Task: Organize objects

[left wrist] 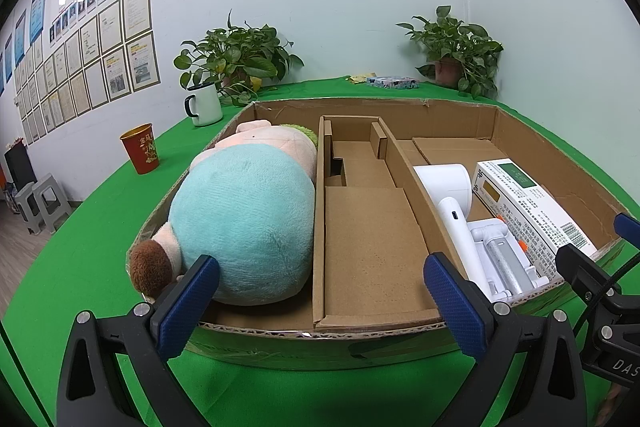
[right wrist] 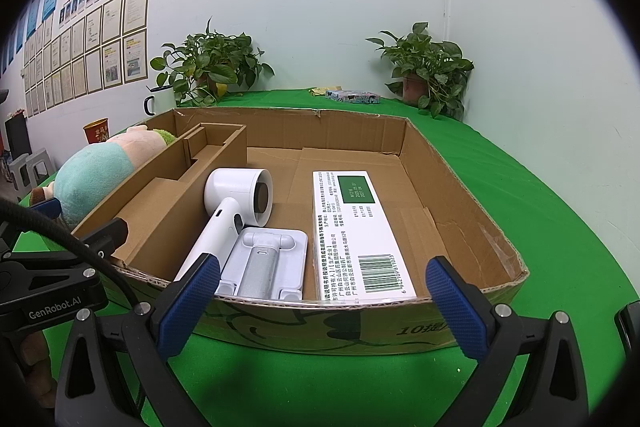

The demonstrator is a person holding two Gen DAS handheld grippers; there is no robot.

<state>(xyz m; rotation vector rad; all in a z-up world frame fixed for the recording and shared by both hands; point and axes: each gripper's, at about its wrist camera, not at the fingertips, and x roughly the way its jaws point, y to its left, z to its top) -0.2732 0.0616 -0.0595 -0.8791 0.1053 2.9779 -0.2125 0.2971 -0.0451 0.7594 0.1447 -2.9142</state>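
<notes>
Both tools hang spread and empty at the near edge of the shallow brown cardboard tray (left wrist: 400,107) on the green-covered worktop (left wrist: 80,267)

From the left wrist view, the left tool (left wrist: 320,299) has its blue-padded fingers (left wrist: 188,303) wide apart, one in front of the round teal and cream plush toy (left wrist: 244,223), the other by the near end of the folded cardboard insert (left wrist: 372,247) that runs down the middle as a divider. The plush fills the left compartment, likely because it is the only space broad enough for it. A black piece of the right tool (left wrist: 592,279) shows at the right edge. Outside the tray stand a white enamel mug (left wrist: 204,105), a red and gold paper cup (left wrist: 141,149) and a small patterned flat box (left wrist: 392,81) near the far wall; these may yet want sorting

From the right wrist view, the right tool (right wrist: 322,301) is likewise spread, pinching nothing. In the right compartment a white handheld hair dryer (right wrist: 232,211), a white and grey folding stand (right wrist: 266,261) and a long white carton with a green label and barcode (right wrist: 356,235) lie side by side, flat and parallel, apparently to save room. Bare cardboard floor remains beyond them
</notes>
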